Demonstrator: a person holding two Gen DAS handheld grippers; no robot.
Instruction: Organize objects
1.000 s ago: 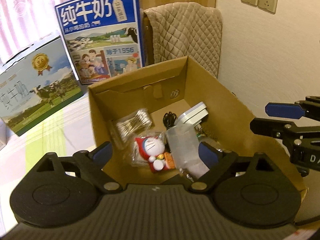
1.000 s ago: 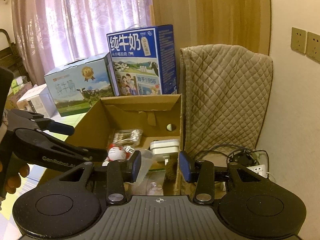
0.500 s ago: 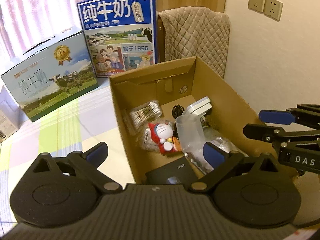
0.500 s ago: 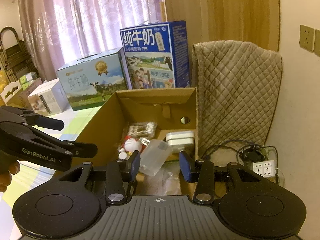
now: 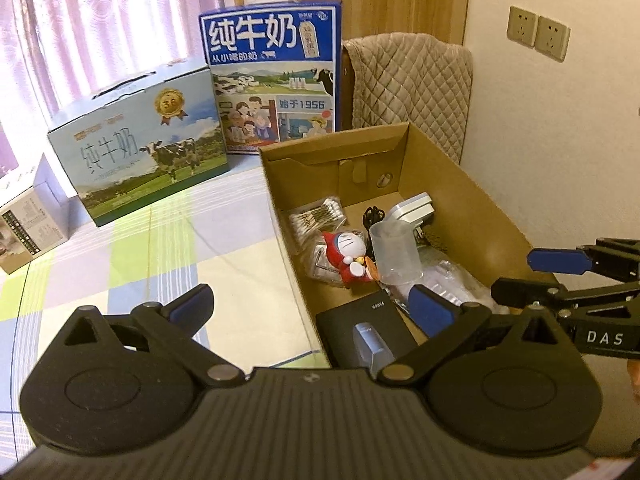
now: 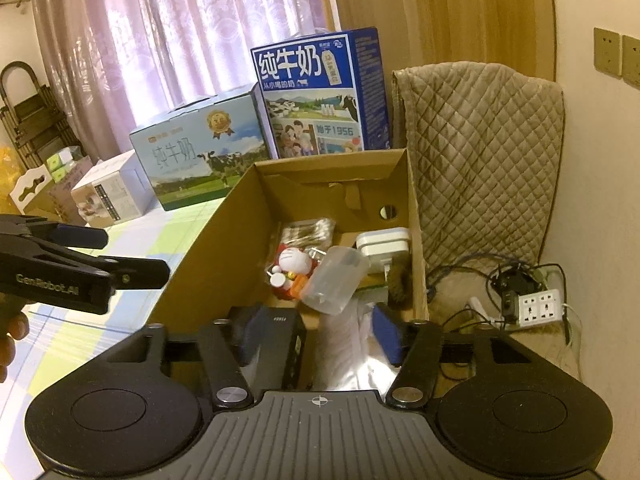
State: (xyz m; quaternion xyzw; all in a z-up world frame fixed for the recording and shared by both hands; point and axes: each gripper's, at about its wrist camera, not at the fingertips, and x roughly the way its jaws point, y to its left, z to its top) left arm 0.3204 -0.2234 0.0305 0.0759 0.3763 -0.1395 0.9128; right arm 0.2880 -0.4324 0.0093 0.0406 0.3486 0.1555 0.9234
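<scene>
Now both grippers have drawn back from the cardboard box [image 5: 460,160]: the left gripper [image 5: 308,304] gapes wide and empty, the right gripper [image 6: 316,332] spread too, holding nothing. Nearest lies a black case [image 6: 280,336], then a clear cup [image 6: 336,280] on its side, a Doraemon toy [image 5: 348,248] and cotton swabs [image 5: 316,216] (all inside the box). Seemingly that deposit is finished.

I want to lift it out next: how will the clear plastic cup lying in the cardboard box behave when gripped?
The clear plastic cup looks thin-walled and empty, so probably light and liable to flex under a hard squeeze. It lies tilted on its side against the toy figure, so a push may roll it. Its smooth wall could slip.
</scene>
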